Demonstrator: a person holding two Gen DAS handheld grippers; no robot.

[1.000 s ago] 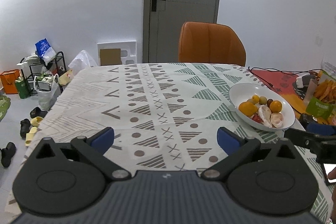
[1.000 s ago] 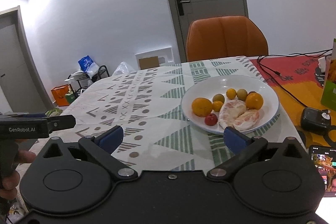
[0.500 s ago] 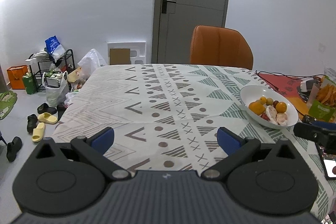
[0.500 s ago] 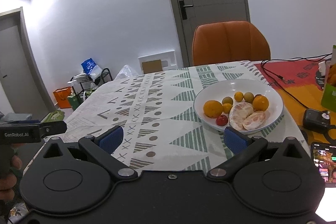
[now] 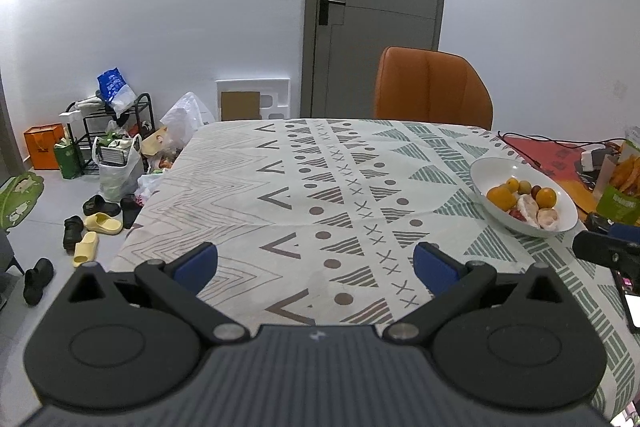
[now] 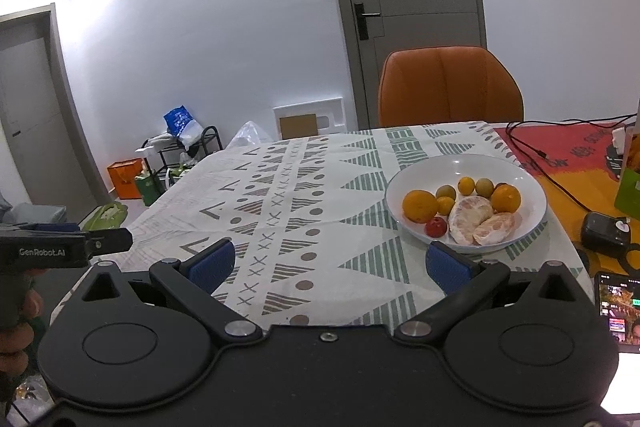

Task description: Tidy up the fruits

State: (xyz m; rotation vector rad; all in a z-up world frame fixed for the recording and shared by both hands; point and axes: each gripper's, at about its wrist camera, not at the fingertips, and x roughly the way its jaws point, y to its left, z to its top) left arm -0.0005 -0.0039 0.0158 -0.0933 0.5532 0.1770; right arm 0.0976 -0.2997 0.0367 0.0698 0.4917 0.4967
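Note:
A white bowl (image 6: 532, 223) (image 5: 496, 171) stands on the patterned tablecloth at the table's right side. It holds two oranges (image 6: 420, 205), peeled citrus pieces (image 6: 470, 213), a small red fruit (image 6: 435, 227) and several small yellow-green fruits (image 6: 466, 185). My right gripper (image 6: 327, 263) is open over the near table edge, its right pad just short of the bowl's rim. My left gripper (image 5: 316, 261) is open and empty over the cloth, well left of the bowl. The right gripper's tip (image 5: 600, 251) shows at the left wrist view's right edge.
An orange chair (image 6: 450, 87) stands at the far side before a grey door. Right of the bowl lie a red mat with cables (image 6: 560, 147), a black device (image 6: 606, 237), a snack bag (image 5: 620, 187) and a phone (image 6: 618, 311). Shoes and bags clutter the floor at left (image 5: 100, 187).
Both grippers have drawn back and risen from the table, so the bowl looks smaller and farther. Both stay open and empty.

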